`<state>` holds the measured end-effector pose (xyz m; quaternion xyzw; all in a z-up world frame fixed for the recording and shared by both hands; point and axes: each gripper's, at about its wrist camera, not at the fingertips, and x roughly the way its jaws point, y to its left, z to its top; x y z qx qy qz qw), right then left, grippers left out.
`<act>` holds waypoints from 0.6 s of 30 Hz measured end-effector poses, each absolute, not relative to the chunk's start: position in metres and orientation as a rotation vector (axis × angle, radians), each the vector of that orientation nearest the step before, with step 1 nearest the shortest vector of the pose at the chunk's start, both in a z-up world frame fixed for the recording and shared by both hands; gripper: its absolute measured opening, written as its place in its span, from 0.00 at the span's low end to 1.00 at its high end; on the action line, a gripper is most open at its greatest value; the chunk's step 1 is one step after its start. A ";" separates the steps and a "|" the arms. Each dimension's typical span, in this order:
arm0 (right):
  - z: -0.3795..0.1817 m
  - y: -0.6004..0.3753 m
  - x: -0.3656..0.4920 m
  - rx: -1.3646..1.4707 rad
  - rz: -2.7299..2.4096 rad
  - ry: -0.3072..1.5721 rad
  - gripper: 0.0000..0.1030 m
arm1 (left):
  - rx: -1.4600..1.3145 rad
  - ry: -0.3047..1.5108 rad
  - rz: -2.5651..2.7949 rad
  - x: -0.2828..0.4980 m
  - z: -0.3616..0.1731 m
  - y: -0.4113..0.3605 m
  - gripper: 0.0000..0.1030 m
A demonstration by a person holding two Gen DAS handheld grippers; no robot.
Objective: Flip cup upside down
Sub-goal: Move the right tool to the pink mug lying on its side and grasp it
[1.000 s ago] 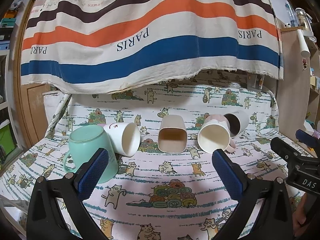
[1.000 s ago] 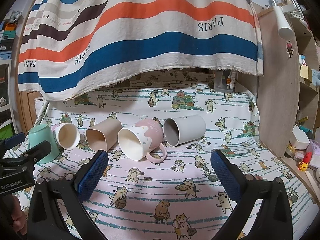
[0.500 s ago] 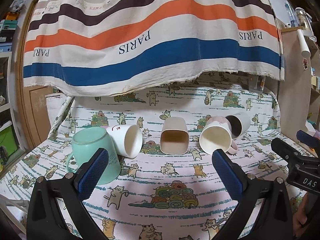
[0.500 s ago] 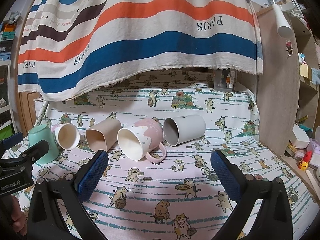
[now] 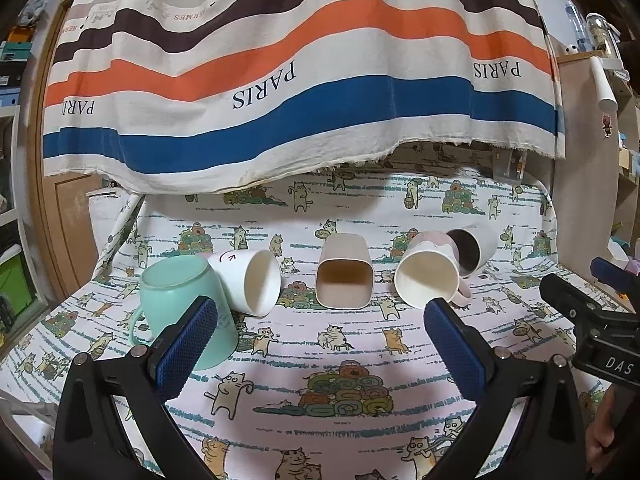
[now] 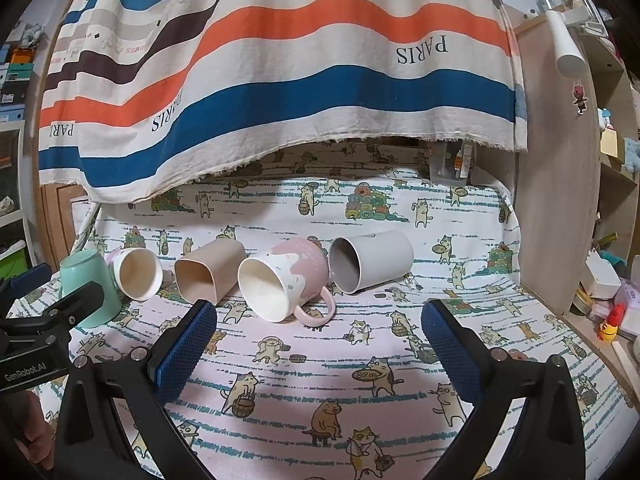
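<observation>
A mint green mug stands upside down at the left, also in the right wrist view. To its right several cups lie on their sides with mouths toward me: a white cup, a beige square cup, a pink and white mug and a grey cup. My left gripper is open and empty, short of the row. My right gripper is open and empty, in front of the pink mug.
The cups lie on a cat-print cloth over a table. A striped PARIS cloth hangs behind. A wooden shelf unit stands at the right with small items on it. Each gripper shows at the edge of the other's view.
Both grippers have drawn back and risen slightly, so the cups sit a little farther away. Nothing was grasped and the cups have not moved.
</observation>
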<state>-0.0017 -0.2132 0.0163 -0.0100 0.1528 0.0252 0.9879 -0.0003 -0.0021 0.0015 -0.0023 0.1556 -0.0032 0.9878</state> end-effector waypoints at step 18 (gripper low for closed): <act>0.024 -0.232 -0.011 0.045 0.079 0.274 1.00 | 0.024 0.397 0.018 -0.003 0.002 -0.008 1.00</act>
